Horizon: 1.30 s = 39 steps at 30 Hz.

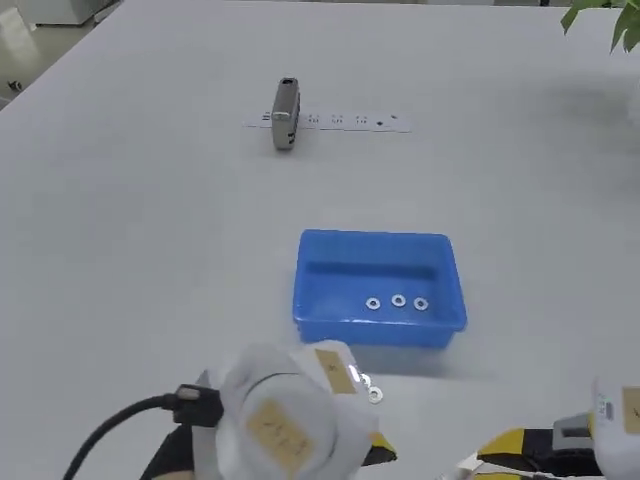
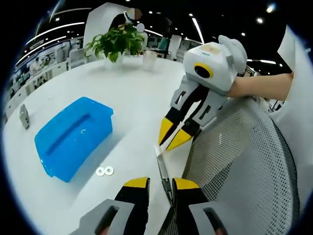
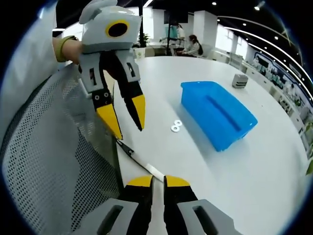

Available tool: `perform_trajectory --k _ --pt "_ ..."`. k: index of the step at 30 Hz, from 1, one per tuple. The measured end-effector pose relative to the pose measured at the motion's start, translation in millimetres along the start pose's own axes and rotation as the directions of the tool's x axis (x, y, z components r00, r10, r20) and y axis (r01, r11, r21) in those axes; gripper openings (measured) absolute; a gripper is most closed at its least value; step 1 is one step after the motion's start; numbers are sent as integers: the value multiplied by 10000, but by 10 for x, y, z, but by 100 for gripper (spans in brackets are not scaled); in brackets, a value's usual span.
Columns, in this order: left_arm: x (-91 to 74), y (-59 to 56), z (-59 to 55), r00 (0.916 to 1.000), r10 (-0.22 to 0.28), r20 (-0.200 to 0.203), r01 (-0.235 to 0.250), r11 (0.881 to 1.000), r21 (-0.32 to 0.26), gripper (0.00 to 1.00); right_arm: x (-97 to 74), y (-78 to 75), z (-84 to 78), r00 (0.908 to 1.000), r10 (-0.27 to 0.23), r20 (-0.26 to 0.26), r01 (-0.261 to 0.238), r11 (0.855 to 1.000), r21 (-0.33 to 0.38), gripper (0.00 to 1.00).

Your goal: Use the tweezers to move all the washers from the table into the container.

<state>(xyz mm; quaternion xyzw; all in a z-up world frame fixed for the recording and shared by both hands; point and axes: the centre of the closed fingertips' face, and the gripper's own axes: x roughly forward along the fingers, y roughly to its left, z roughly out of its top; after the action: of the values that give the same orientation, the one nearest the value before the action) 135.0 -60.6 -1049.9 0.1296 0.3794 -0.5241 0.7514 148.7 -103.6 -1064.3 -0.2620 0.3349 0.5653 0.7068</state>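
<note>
The blue container stands mid-table with three washers inside. Two more washers lie side by side on the table in front of it, also seen as the washers and the washers. The tweezers lie along the near table edge. My right gripper is shut on their silver end. The tweezers run between the jaws of my left gripper, which stand apart. Opposite it, the right gripper meets the tweezers' far end. The left gripper hangs open over the dark end.
A grey device rests at the end of a white strip at the far side. A plant is at the back right. A mesh chair sits right against the near table edge.
</note>
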Motion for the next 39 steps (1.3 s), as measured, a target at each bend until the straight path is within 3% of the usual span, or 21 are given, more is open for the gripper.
perform_trajectory --k 4,5,8,12,17,20,25,26,28,29,30,31,32,34,37,39 --pt "111 -70 -100 9975 -245 -662 252 9996 101 15 -15 -20 20 10000 -48 77 47 9999 139 3" --pt "138 -71 -135 9954 -151 -946 186 9991 368 14 -18 -27 18 9999 -61 83 59 9997 221 3" --pt "190 -76 -165 9914 45 -1311 87 9950 995 12 -23 -36 20 9999 -68 143 61 9989 468 3" --pt "253 -67 -153 9908 235 -1335 -95 9945 1044 4 -18 -27 14 9998 57 203 -77 9948 1013 3" --pt "236 -8 -162 9896 526 -1342 -374 9929 1131 2 -9 -14 -30 9998 211 70 -219 9869 1595 4" --pt "196 37 -143 9888 757 -1286 -544 9853 1620 2 -11 -21 -58 9996 285 74 -294 9811 1914 4" --pt "114 97 -103 9867 1178 -1122 -872 9653 2461 2 -11 -54 -77 9991 331 247 -389 9570 2875 5" --pt "102 108 -93 9865 1251 -1058 -943 9617 2576 1 -9 -53 -73 9988 357 340 -446 9467 3190 5" --pt "83 116 -103 9861 1250 -1093 -937 9622 2558 1 5 -87 -66 9976 303 619 -533 9079 4157 5" --pt "68 126 -100 9862 1289 -1038 -993 9625 2523 1 19 -72 -44 9939 525 969 -914 8840 4584 6" --pt "57 131 -95 9863 1315 -993 -1027 9618 2539 1 29 -81 -32 9915 517 1191 -1054 8560 5061 6" --pt "42 133 -83 9864 1352 -938 -1069 9598 2596 1 39 -106 -8 9874 399 1528 -1212 8122 5707 6" --pt "26 144 -68 9853 1477 -863 -1194 9551 2710 1 42 -118 25 9817 349 1874 -1423 7885 5984 6" --pt "-14 150 -31 9839 1648 -693 -1369 9437 3011 1 44 -152 65 9708 153 2393 -1780 7149 6762 7" --pt "-52 139 16 9848 1677 -448 -1464 9411 3047 1 42 -146 106 9618 79 2736 -2010 6988 6865 7" --pt "-81 143 42 9843 1742 -298 -1569 9391 3058 1 26 -147 149 9509 -39 3096 -2287 6651 7109 8"
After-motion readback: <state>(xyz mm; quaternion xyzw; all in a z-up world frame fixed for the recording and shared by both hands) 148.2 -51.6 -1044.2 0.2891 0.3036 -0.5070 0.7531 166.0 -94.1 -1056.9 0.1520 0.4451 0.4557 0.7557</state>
